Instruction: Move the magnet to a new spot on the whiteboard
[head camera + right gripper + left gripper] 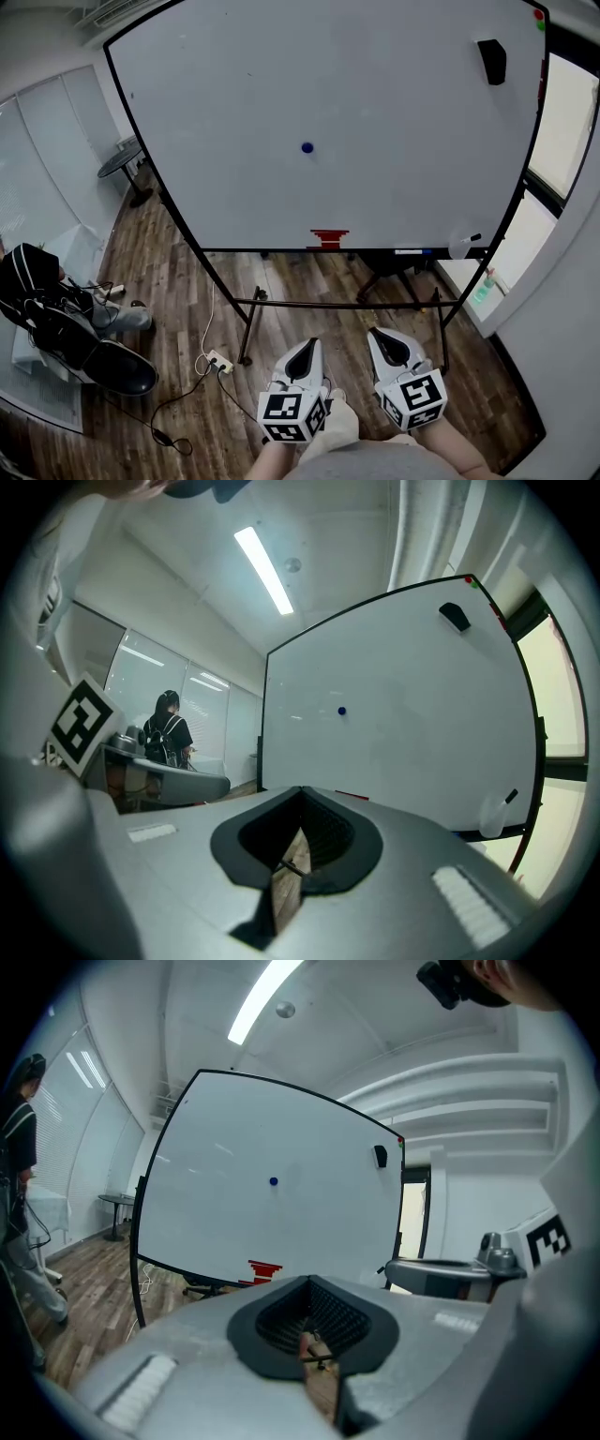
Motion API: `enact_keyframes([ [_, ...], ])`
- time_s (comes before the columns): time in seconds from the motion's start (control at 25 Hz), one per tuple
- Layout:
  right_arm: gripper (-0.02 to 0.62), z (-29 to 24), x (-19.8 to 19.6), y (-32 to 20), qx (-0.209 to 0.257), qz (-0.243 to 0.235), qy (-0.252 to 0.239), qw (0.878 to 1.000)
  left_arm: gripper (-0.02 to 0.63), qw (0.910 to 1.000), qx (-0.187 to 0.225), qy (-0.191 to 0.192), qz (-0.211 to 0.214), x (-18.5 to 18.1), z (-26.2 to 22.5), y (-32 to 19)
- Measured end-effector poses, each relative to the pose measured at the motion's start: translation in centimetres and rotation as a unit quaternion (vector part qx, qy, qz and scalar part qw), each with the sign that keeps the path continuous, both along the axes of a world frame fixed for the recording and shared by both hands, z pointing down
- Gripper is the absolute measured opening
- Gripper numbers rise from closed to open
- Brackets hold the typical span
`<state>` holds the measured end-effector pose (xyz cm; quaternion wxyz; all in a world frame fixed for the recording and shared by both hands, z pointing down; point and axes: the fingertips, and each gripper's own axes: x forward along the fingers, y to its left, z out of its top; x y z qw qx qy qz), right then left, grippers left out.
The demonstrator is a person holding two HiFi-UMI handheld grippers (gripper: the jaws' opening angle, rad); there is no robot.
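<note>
A small blue magnet (307, 147) sticks near the middle of the large whiteboard (234, 112); it also shows as the blue magnet (273, 1182) in the left gripper view and the blue magnet (341, 711) in the right gripper view. Both grippers hang low in front of the board, well away from it. My left gripper (304, 347) has its jaws together with nothing between them, as the left gripper (309, 1288) shows in its own view. My right gripper (382, 336) is likewise shut and empty, and the right gripper (300, 797) points toward the board.
A black eraser (491, 61) sits at the board's upper right, with red and green magnets (539, 19) at the corner. A red item (328, 238) hangs at the bottom edge. The stand's crossbar (347, 304) is below. A person with a backpack (42, 291) stands left; a power strip (218, 361) lies on the floor.
</note>
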<state>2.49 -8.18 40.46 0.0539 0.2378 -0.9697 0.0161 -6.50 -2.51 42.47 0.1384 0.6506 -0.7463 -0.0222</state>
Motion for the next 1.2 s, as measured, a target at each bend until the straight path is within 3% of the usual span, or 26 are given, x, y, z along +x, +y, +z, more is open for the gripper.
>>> enact_keyframes([
  [0.48, 0.0, -0.5, 1.5, 2.1, -0.011, 0.013, -0.025, 1.0, 0.005, 0.9998, 0.006, -0.003, 0.021, 1.6, -0.3, 1.6],
  [1.2, 0.0, -0.8, 1.5, 2.4, -0.013, 0.012, -0.024, 1.0, 0.005, 0.9998, 0.013, -0.004, 0.017, 1.7, -0.7, 2.2],
])
